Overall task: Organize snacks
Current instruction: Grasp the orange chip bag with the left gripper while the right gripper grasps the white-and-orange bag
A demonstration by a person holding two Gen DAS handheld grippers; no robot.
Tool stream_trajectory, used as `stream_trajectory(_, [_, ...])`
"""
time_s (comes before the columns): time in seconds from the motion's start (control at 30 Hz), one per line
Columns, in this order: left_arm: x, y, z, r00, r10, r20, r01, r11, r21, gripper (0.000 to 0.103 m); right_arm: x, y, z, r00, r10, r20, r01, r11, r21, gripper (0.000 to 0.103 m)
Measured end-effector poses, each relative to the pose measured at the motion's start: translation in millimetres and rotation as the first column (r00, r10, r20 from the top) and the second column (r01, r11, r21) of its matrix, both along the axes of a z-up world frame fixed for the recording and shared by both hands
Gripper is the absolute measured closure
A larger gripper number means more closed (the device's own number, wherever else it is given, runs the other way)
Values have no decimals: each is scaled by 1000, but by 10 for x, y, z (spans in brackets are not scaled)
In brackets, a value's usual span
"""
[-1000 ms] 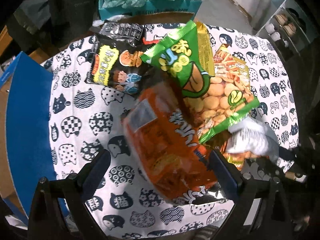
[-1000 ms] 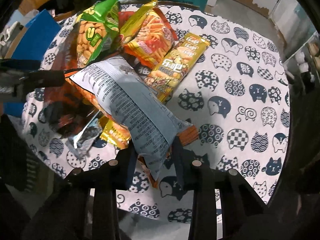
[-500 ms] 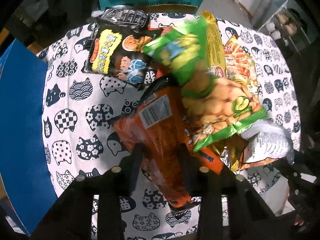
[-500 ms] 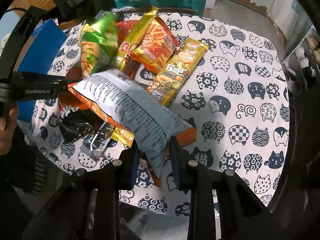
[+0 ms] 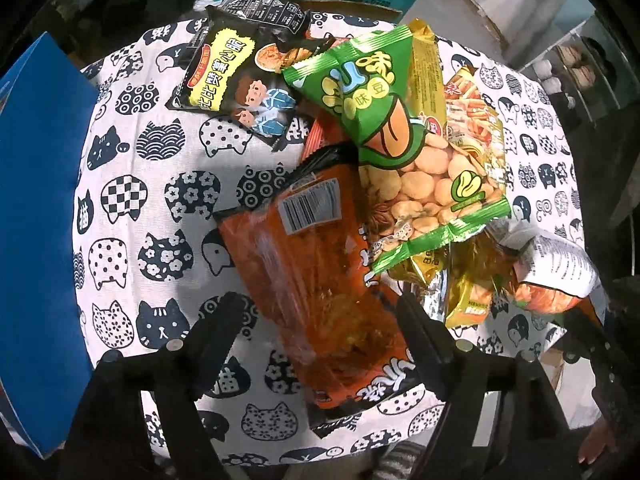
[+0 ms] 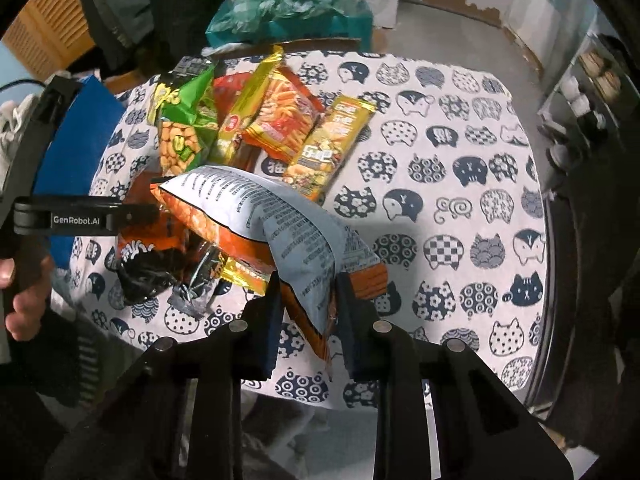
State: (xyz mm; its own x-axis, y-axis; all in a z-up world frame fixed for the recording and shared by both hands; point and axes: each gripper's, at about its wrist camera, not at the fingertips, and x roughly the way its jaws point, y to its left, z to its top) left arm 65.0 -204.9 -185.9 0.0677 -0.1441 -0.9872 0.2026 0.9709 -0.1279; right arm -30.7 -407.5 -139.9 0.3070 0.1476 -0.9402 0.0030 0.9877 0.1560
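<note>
My left gripper [image 5: 320, 320] is open, its fingers wide on either side of an orange snack bag [image 5: 316, 276] lying on the cat-print tablecloth [image 5: 152, 200]. A green bean bag [image 5: 404, 152] overlaps its far end, and a black snack bag [image 5: 236, 80] lies behind. My right gripper [image 6: 308, 300] is shut on a grey-backed orange chip bag [image 6: 272, 216], held lifted over the pile; this bag also shows in the left wrist view [image 5: 556, 272]. A yellow-red stick-snack bag [image 6: 280, 116] and a gold bar pack [image 6: 328, 148] lie beyond it.
A blue box [image 5: 36, 200] stands at the table's left edge. A teal box with plastic bags [image 6: 296, 12] sits behind the table. The right half of the tablecloth [image 6: 460, 184] holds no snacks. Shelves stand at the far right.
My left gripper shut on the orange bag half a second ago and has now opened wide around it. The right gripper still holds the grey-backed bag, slightly farther from the pile.
</note>
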Motion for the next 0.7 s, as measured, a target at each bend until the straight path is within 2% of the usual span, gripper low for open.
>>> stream_trajectory(0.13, [16,-48,-83,1000,-5,-17,6,1000,11,14,-8,-20,-39,1000,-17,-4,17,1000,-1,80])
stream_trajectory(0.3, [-8,-171,-244,999,-23,-29,23,1000,15,15,-13,-62,27,999,-28,19,28,1000,14,81])
stream_trajectory(0.33, [-19,-204,-255,999,-30,-20,30,999,17,23,-12,-63,33,999,-29,23,28,999,15,81])
stream_trajectory(0.37, [-26,-202,-240,999,-35,-6,35,999,18,36,-10,-67,39,999,-31,26,30,999,18,81])
stream_trajectory(0.4, [-30,-170,-213,999,-37,2,37,999,15,40,-10,-66,48,999,-31,30,31,999,20,81])
stream_trajectory(0.47, [-30,-129,-188,999,-35,7,35,999,8,56,-9,-58,76,999,-30,38,29,999,22,82])
stream_trajectory(0.7, [-64,53,-104,999,-44,3,44,999,-17,66,-44,33,206,997,-8,72,7,1000,17,83])
